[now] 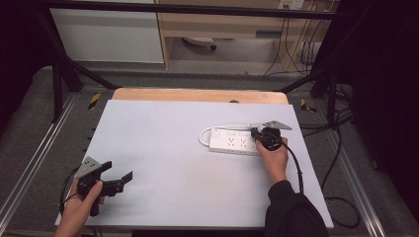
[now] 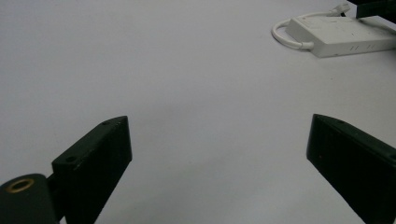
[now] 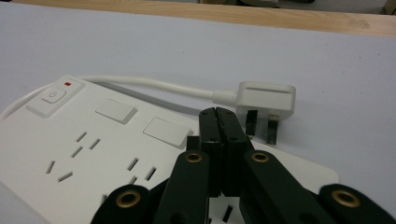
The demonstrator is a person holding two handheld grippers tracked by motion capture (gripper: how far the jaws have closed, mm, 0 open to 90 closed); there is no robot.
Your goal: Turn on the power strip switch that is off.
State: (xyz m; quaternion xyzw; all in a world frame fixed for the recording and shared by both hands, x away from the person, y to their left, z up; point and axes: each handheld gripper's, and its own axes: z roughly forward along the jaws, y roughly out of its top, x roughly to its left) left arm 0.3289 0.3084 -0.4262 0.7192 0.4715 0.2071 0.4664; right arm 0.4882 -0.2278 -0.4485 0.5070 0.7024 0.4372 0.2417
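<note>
Fingers of the right gripper (image 3: 218,122) are clenched flat together with nothing between them, tips over the right end of the white power strip (image 1: 233,141), centre-right of the high view. Left gripper (image 1: 118,174) at lower left has its jaws spread wide and empty, hovering over the bare table (image 1: 163,148). The surface is a pale grey sheet with a wooden edge (image 1: 197,95) along the far side; dark frame rails and grey floor run on both sides, with loose cables at the right. Wide bare sheet lies left and below the strip; the strip sits near the right border. Right gripper view adds the strip's switch with a red light (image 3: 68,84), the sockets, and the white plug (image 3: 266,100) lying just beyond the strip. Left gripper view shows the strip (image 2: 341,35) far off at upper right, cord looped at its end.
</note>
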